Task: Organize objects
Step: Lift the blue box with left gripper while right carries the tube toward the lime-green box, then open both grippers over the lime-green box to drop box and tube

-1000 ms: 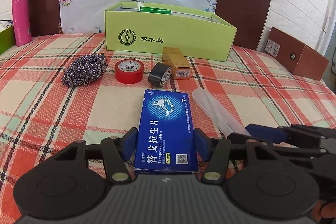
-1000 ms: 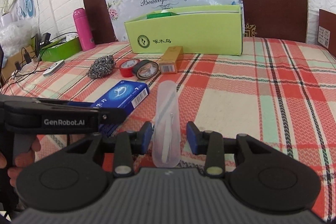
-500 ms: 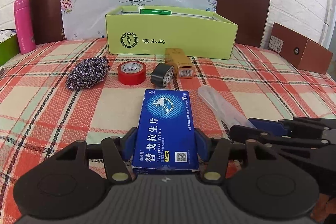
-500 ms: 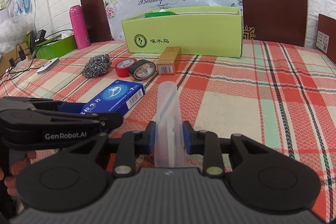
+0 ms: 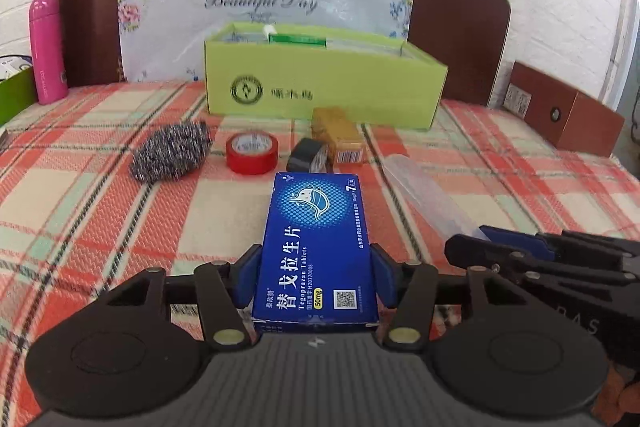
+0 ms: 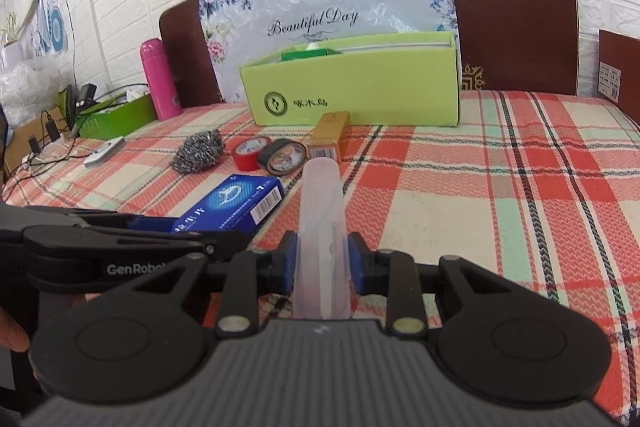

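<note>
My left gripper (image 5: pixel 316 277) is shut on a blue tablet box (image 5: pixel 318 243) and holds it lifted off the checked tablecloth; the box also shows in the right wrist view (image 6: pixel 236 205). My right gripper (image 6: pixel 322 263) is shut on a clear plastic case (image 6: pixel 322 223), raised and tilted up; the case also shows in the left wrist view (image 5: pixel 424 199). A green open box (image 5: pixel 320 89) stands at the back of the table. Before it lie a steel scrubber (image 5: pixel 172 151), a red tape roll (image 5: pixel 252 153), a black tape roll (image 5: pixel 308 159) and a gold carton (image 5: pixel 338 141).
A pink bottle (image 5: pixel 48 51) and a green tray (image 6: pixel 116 115) stand at the far left, with cables and a remote (image 6: pixel 104 153) beside them. A brown box (image 5: pixel 564 109) sits at the far right. A floral board leans on the wall behind.
Both grippers closed on their objects and lifted them off the cloth. The right gripper's jaws went from wide around the clear case to clamped on it, tilting it up.
</note>
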Tool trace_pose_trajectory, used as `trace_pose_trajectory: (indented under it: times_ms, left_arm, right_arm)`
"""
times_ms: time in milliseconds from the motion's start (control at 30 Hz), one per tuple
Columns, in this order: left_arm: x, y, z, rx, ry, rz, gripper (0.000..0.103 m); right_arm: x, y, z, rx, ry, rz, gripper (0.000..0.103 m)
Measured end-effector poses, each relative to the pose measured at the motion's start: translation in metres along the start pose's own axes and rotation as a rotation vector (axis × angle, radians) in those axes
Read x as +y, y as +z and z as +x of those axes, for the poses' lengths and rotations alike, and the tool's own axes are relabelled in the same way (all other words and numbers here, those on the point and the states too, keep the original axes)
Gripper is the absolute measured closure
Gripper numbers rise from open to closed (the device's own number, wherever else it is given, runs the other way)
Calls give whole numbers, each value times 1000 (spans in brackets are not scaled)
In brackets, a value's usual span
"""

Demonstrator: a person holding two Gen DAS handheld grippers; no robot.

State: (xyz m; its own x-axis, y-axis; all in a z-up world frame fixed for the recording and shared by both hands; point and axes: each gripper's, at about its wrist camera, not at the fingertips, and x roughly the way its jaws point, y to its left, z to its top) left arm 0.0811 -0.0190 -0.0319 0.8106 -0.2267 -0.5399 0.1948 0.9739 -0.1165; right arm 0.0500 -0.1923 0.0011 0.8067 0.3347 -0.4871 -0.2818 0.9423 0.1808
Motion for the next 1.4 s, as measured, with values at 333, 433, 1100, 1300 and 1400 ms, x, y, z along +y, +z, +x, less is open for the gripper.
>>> trace_pose_trajectory:
  times_ms: [333, 433, 1100, 1300, 1400]
  left_arm:
    - [4, 68, -21, -172, -56, 1, 45]
    - [1, 97, -21, -226, -90, -9, 45]
    - [-7, 185, 131, -247, -63, -103, 24]
    - [-1, 167, 139, -248, -42, -90, 24]
    - [-6, 167, 142, -246, -31, -66, 24]
  right_arm:
    - [-9, 52, -10, -152, -13, -27, 76]
    - [-12, 78, -5, -206, -27, -54, 76]
    - [-56, 145, 148, -314, -263, -197, 40]
    - [-63, 116, 147, -349, -234, -154, 18]
    - [-67, 117, 145, -352, -236, -138, 10]
